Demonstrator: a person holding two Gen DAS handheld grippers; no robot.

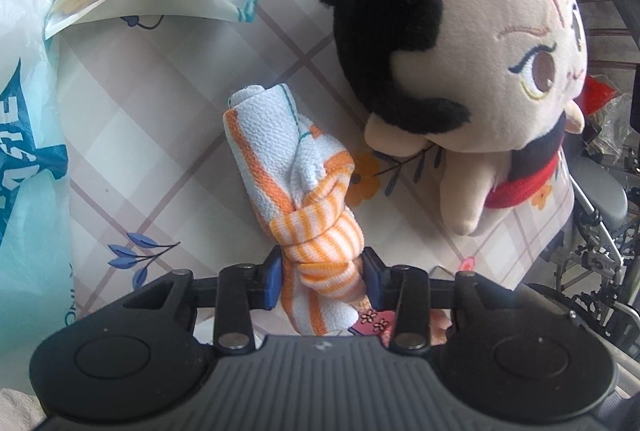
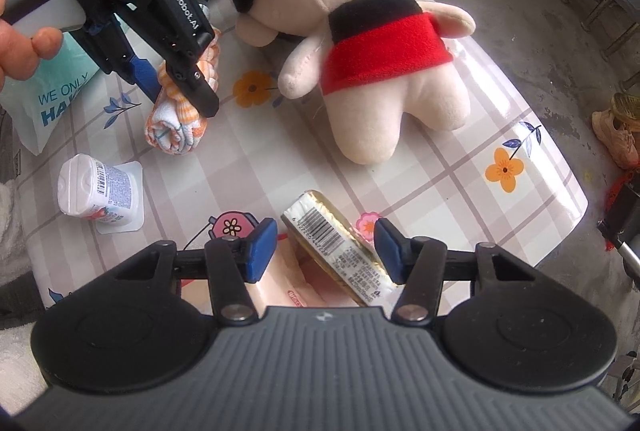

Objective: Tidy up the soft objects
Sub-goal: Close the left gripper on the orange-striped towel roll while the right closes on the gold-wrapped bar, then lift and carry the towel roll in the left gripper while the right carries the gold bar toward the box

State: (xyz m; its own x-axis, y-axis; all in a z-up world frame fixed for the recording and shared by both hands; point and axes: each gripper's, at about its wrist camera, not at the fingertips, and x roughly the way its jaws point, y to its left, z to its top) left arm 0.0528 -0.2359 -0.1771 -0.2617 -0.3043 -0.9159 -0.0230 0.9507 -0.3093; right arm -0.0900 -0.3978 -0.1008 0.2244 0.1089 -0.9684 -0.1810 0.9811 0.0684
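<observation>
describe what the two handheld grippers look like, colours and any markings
Both are matte black plastic tools with a ribbed grey-black front and two round side housings. The left gripper and right gripper carry blue pads on black linkage arms with silver pivot pins. The left one's side bears white GenRobot.AI lettering. No cables or sleeves show.

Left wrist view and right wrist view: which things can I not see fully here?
- Knotted towel: near end hidden behind the left gripper body, left wrist view.
- Gold packet: lower end hidden behind the right gripper body, right wrist view.
- Plush doll: legs cut off, left wrist view.
</observation>
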